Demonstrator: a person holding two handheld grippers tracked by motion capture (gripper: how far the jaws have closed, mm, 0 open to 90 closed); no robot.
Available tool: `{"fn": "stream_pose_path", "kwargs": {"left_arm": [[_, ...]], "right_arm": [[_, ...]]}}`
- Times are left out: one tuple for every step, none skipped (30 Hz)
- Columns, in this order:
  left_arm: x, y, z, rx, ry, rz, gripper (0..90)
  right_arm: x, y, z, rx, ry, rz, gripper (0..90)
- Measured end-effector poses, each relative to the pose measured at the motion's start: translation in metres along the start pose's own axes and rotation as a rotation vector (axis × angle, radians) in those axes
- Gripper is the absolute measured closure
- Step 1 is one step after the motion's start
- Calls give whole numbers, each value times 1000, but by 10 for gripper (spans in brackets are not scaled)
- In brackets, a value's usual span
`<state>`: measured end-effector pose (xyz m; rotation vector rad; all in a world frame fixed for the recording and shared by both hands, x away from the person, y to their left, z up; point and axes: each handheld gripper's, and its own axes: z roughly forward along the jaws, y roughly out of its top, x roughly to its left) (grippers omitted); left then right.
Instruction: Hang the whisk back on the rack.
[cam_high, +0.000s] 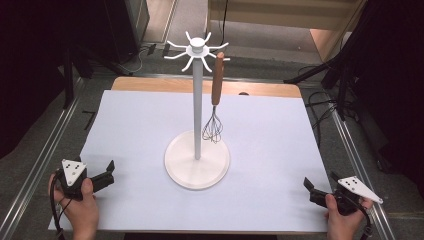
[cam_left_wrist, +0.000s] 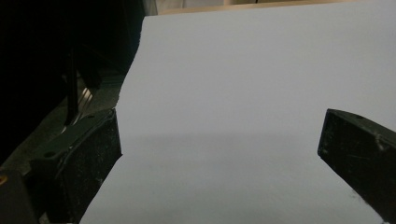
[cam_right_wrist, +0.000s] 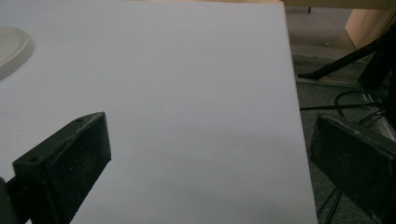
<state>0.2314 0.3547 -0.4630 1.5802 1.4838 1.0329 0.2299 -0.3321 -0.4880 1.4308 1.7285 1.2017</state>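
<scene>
A smooth, matte white sheet covers the surface (cam_high: 150, 150), with a strip of pale wood showing along its far edge. At the middle stands one white rack (cam_high: 197, 100): a flat round base, a slim straight pole, and a crown of curved hooks spreading from a small cap at the top. I count about eight hooks, though the far ones are hard to separate. One whisk (cam_high: 216, 95) hangs from a hook on the right side, its brown wooden handle upright and its dark wire loops dangling just above the base, beside the pole.

The left gripper (cam_high: 110, 172) sits at the near left corner in a hand (cam_high: 82, 210), its two black, scuffed, blocky jaws standing wide apart over bare sheet. The right gripper (cam_high: 307, 186) rests at the near right edge in the other hand (cam_high: 342, 220), jaws likewise spread wide and empty, one over the sheet, one past its edge.
</scene>
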Motion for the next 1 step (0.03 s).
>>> {"fn": "stream_pose_path", "kwargs": {"left_arm": [[0,0,0,0,-1,0,0]], "right_arm": [[0,0,0,-4,-3,-4,0]]}}
